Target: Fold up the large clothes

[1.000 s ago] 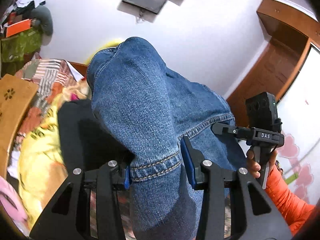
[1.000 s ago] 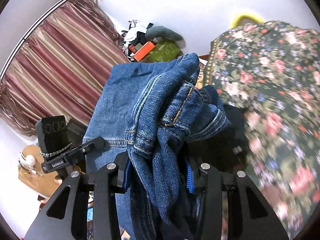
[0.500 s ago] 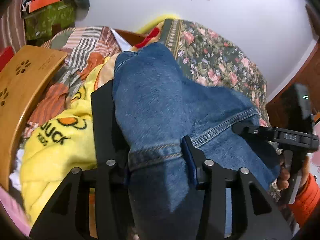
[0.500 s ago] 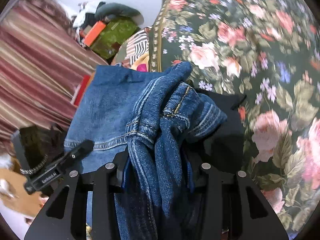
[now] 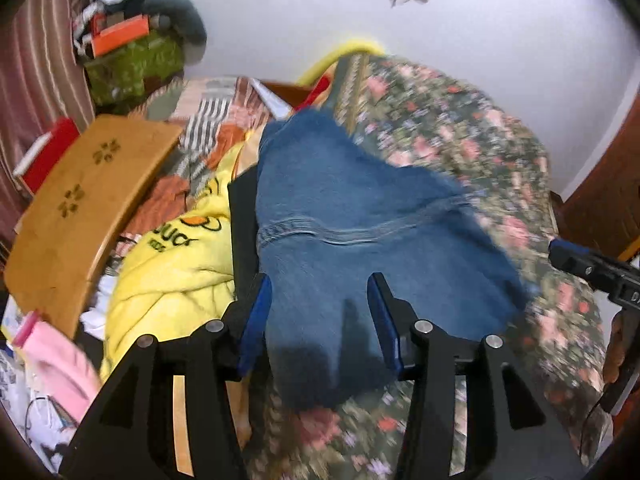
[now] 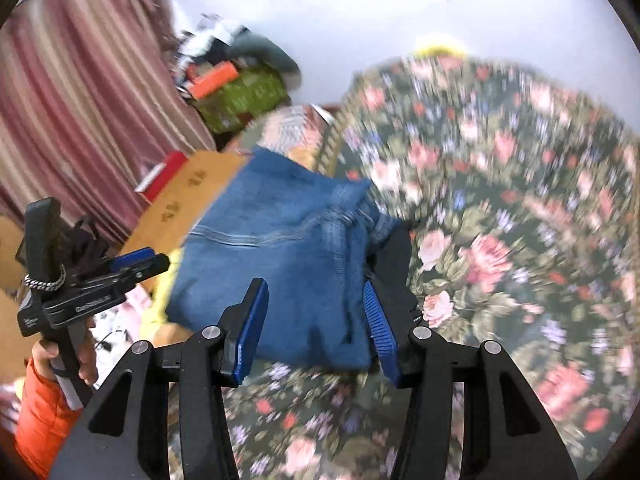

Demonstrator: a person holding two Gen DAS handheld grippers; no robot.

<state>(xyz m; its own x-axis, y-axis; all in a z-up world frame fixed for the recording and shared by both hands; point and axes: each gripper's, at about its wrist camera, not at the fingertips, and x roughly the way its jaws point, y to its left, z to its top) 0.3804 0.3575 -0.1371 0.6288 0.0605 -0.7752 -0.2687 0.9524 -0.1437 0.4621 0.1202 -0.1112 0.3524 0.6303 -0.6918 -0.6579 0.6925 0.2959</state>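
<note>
Released since a moment ago, the jeans (image 5: 360, 216) are lying on the flowered bed (image 5: 460, 128); both tools, left (image 5: 320, 320) and right (image 6: 316, 316), are gaping empty beside a yellow blanket (image 5: 172, 276) lettered "UCK".

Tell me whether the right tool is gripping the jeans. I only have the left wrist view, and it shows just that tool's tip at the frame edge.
Observer: It looks open. The right tool has its pads spread above the jeans, which lie on the floral quilt.
Operator: Is the jeans' right edge lying flat?
Observer: Not quite. The seams bunch up along that edge, and a black garment pokes out from under it.
</note>
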